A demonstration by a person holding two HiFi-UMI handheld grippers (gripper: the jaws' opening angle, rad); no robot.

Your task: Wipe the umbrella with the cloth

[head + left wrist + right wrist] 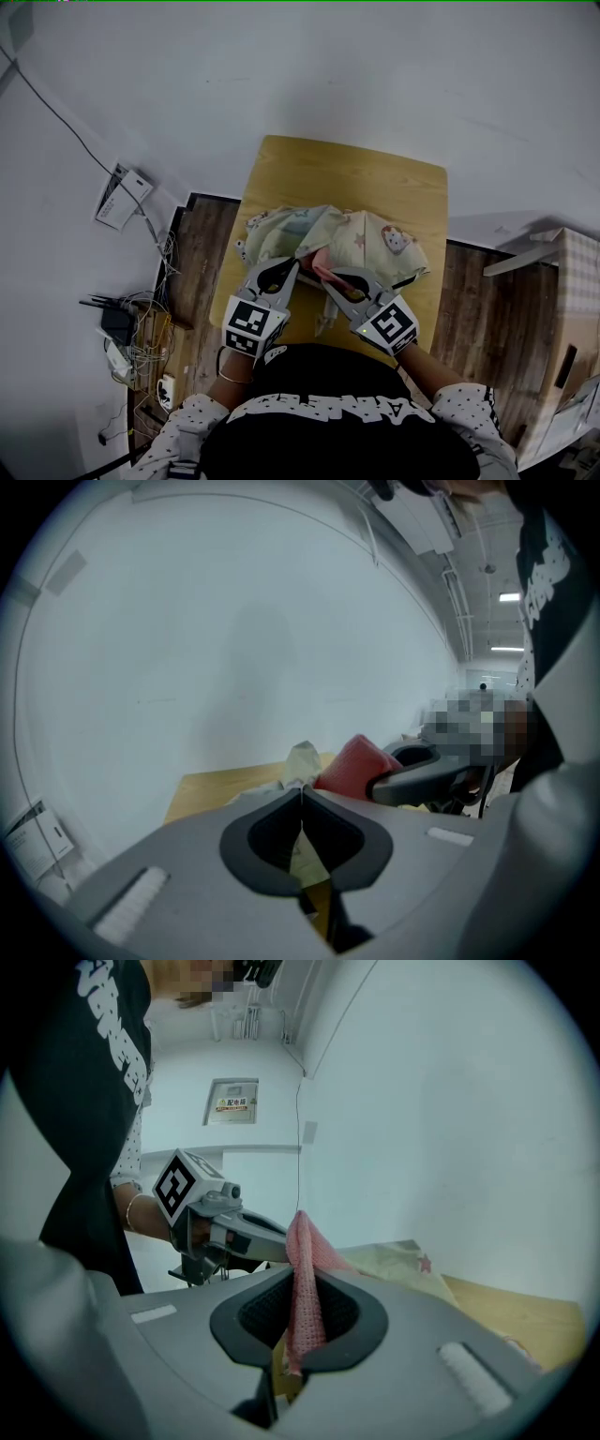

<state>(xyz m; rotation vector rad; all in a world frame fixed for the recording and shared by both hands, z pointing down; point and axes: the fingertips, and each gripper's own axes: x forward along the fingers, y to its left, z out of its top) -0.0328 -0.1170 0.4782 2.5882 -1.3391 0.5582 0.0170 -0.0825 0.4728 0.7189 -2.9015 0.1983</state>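
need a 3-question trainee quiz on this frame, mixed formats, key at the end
1. Multiple choice: what do the right tongs grip?
A) the pink cloth
B) a cable
C) nothing

2. True or false: the umbrella lies on the floor.

3. Fill in the word: the left tongs are ___ on a fold of the umbrella.

Key
1. A
2. False: it lies on the table.
3. shut
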